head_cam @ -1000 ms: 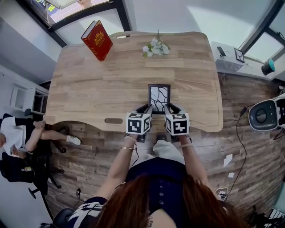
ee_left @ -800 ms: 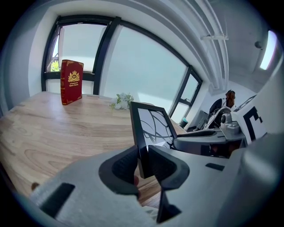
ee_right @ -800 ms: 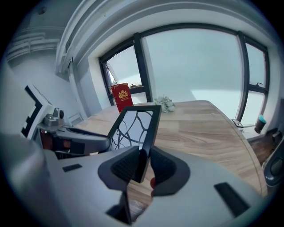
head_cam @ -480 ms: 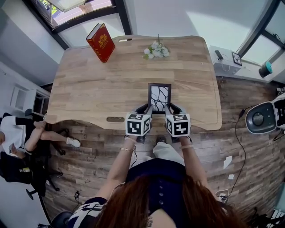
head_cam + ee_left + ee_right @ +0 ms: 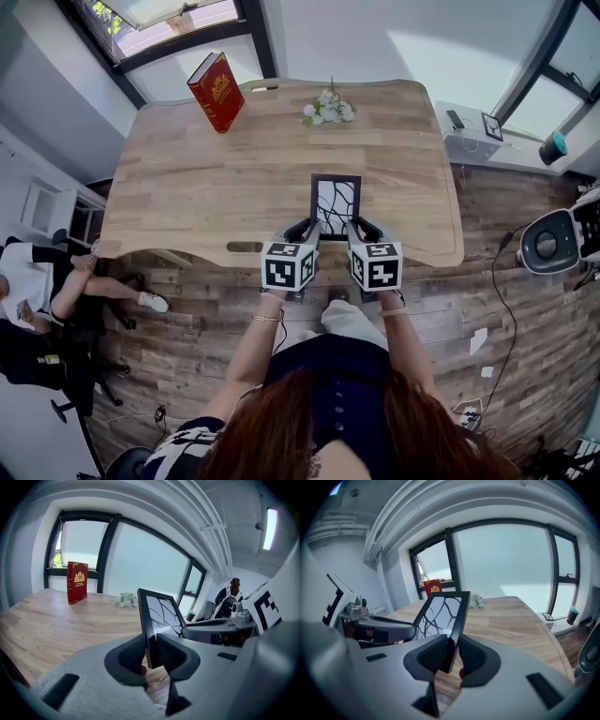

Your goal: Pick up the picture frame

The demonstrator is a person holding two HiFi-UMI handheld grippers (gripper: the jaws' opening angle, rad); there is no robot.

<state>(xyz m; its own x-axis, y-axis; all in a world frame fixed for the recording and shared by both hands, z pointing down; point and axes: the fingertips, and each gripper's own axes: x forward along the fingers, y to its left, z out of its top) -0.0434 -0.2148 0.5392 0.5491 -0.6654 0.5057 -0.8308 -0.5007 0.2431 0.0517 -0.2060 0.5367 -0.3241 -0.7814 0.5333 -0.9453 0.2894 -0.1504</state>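
Head view shows the picture frame (image 5: 336,200), each side edge pinched by the left gripper (image 5: 149,654) and right gripper (image 5: 453,654), risen slightly above the table (image 5: 187,178), so the pickup looks underway.

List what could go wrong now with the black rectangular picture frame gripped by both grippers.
The left gripper and right gripper each pinch only a thin side edge of the black rectangular picture frame, low down; it might slip or tip.
If the grippers drift apart or twist unevenly, the frame could drop onto the light wooden table near its front edge.
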